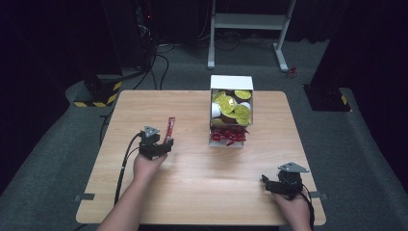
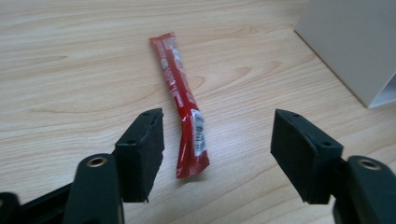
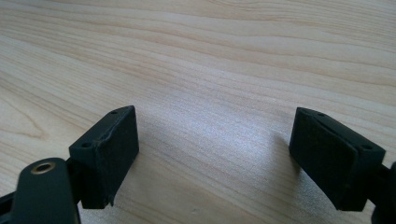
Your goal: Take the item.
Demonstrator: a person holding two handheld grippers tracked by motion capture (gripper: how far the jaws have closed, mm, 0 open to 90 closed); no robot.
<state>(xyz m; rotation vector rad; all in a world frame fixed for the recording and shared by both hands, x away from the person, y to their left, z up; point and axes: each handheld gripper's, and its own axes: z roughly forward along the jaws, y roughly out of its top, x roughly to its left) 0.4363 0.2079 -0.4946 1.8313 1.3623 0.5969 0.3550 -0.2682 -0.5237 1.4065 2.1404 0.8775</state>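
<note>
Wooden table [image 1: 192, 192], red sachet [image 2: 184, 100] lying flat beside the white box [image 1: 231, 83].
The left gripper [image 2: 217, 140] is held spread around the sachet's near end, untouched; the right gripper [image 3: 212, 154] is spread over bare wood. The thin sachet could be missed if the jaws are closed too high.

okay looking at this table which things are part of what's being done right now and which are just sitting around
Part of the job:
red sachet, lying flat on the table
left gripper, jaws open around the sachet, not touching it
white box holding more red sachets

Just lying about:
yellow-lidded cups in the box
right gripper, open over bare wood
</note>
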